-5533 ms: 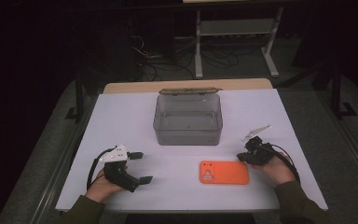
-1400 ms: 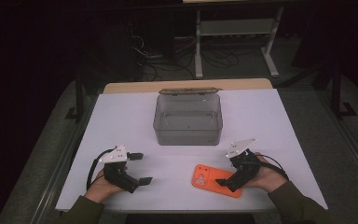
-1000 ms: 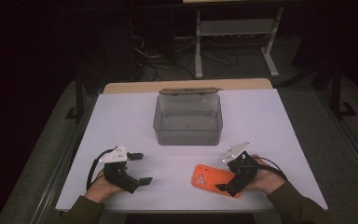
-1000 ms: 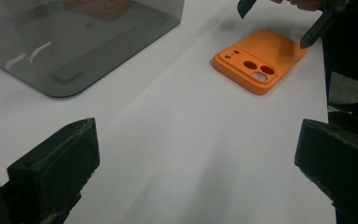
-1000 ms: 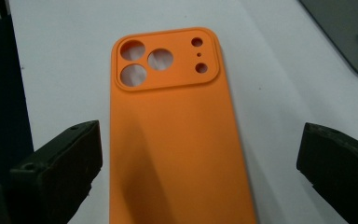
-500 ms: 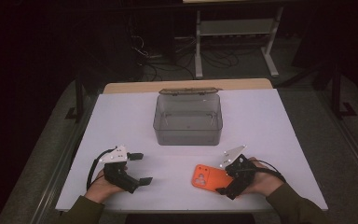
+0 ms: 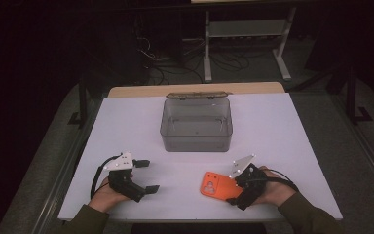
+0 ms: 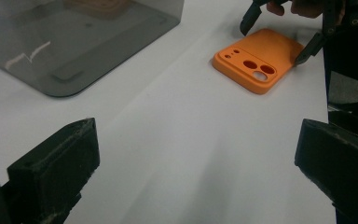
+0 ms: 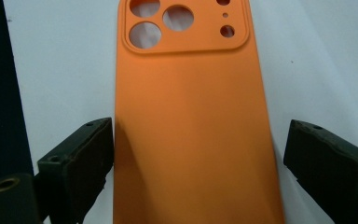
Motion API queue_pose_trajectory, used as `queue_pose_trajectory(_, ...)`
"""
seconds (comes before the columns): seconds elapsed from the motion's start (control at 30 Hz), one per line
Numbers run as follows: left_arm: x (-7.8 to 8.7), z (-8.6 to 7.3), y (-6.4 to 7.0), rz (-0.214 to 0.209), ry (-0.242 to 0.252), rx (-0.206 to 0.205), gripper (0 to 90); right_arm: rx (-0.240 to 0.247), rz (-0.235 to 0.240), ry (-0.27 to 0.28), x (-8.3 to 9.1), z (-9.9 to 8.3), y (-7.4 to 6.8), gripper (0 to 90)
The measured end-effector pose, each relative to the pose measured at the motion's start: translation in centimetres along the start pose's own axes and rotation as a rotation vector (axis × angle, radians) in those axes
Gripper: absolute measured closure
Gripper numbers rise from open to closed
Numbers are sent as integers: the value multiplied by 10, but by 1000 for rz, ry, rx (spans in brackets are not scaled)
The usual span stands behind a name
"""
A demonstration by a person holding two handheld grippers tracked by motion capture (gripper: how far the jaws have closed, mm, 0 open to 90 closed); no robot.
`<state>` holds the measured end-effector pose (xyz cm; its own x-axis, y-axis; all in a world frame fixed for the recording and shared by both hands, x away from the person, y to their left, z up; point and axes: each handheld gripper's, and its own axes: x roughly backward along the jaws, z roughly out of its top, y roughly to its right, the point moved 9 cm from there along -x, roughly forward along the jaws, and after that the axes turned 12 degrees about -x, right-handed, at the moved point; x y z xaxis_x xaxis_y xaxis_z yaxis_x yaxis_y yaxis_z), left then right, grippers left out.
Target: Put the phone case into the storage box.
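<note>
Straddling the orange phone case (image 7: 217, 185) at the table's (image 7: 282, 126) near right, our right gripper (image 7: 237, 192) has its jaws apart, one on each side. Our left gripper (image 7: 146, 176) rests at the near left, jaws apart on nothing, well clear of the grey box (image 7: 197, 127).

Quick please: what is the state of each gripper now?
Left gripper: open, holding nothing.
Right gripper: open, jaws on either side of the orange phone case, not yet closed on it.
</note>
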<state>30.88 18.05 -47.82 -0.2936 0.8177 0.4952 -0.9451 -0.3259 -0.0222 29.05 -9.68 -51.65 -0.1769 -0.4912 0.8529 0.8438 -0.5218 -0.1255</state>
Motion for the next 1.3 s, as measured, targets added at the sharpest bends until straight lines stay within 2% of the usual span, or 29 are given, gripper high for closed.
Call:
queue_pose_trajectory(0.27,0,0,0,0,0,0,0,2,-6,-29,-2,-4,0,91)
queue_pose_trajectory(1.03,-1,0,0,-2,-2,-3,0,19,6,-40,1,-7,-1,136)
queue_pose_trajectory(1.3,-1,0,0,-2,-2,-3,0,22,9,-29,1,-7,-1,148)
